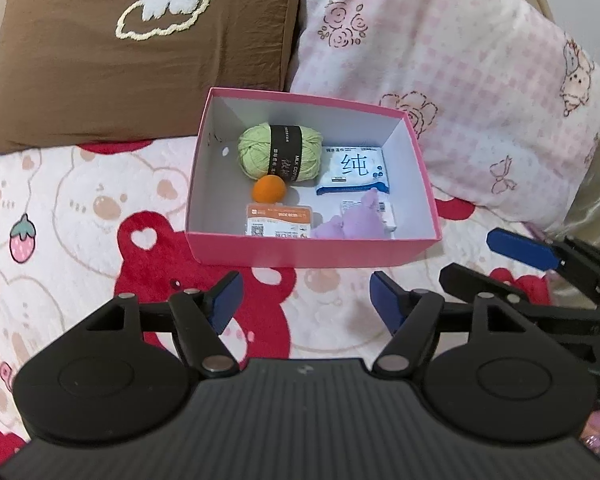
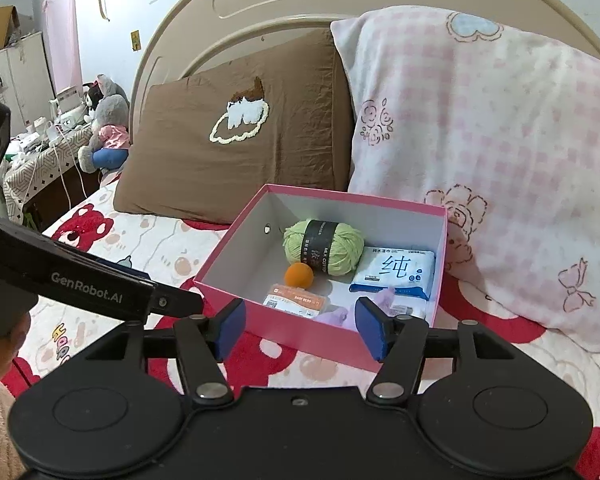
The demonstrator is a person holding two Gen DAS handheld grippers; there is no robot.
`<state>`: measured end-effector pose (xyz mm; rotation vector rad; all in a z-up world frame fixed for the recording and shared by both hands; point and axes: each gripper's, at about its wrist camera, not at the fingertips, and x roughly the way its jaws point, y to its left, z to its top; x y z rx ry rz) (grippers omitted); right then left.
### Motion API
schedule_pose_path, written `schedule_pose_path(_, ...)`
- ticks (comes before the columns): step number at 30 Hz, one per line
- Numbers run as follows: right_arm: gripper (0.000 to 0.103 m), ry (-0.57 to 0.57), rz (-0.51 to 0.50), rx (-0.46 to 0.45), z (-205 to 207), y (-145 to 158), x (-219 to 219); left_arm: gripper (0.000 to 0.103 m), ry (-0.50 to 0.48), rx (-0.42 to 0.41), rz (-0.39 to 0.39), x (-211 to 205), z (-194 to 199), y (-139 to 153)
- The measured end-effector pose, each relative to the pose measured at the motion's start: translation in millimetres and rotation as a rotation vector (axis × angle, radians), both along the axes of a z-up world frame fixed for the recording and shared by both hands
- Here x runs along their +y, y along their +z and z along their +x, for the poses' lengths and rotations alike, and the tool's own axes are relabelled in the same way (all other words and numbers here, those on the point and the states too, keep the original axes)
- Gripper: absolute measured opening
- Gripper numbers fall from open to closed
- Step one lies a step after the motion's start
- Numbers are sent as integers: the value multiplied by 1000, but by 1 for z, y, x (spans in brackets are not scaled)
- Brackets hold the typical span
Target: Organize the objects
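A pink box (image 1: 300, 250) (image 2: 236, 252) stands open on the bed. Inside lie a green yarn ball (image 1: 280, 152) (image 2: 324, 246), an orange ball (image 1: 269, 189) (image 2: 299, 275), a blue-and-white wipes pack (image 1: 354, 171) (image 2: 394, 272), an orange-and-white packet (image 1: 278, 220) (image 2: 296, 300) and a purple soft toy (image 1: 352, 220) (image 2: 384, 298). My left gripper (image 1: 306, 300) is open and empty, just in front of the box. My right gripper (image 2: 300, 328) is open and empty at the box's near wall; it also shows in the left wrist view (image 1: 488, 260).
A brown pillow (image 1: 140, 52) (image 2: 236, 144) and a pink checked pillow (image 1: 460, 92) (image 2: 500, 160) lean behind the box against the headboard (image 2: 300, 0). The bedspread (image 1: 80, 220) has red bears. A cluttered side table (image 2: 40, 152) and plush toy (image 2: 108, 128) stand far left.
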<state>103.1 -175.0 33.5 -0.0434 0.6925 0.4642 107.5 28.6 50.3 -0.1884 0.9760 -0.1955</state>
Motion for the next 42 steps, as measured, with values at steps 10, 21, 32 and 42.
schedule_pose_path(10,74,-41,-39,8,-16,0,3,70,38,4,35,6,-18,-4)
schedule_pose_path(21,98,-145,-106,37,-31,-11,5,81,40,-16,84,6,-40,-3)
schedule_pose_path(32,103,-175,-118,162,-39,-24,6,103,59,-16,107,13,-49,-14)
schedule_pose_path(42,103,-199,-114,177,-40,-26,3,103,58,18,136,15,-49,-24)
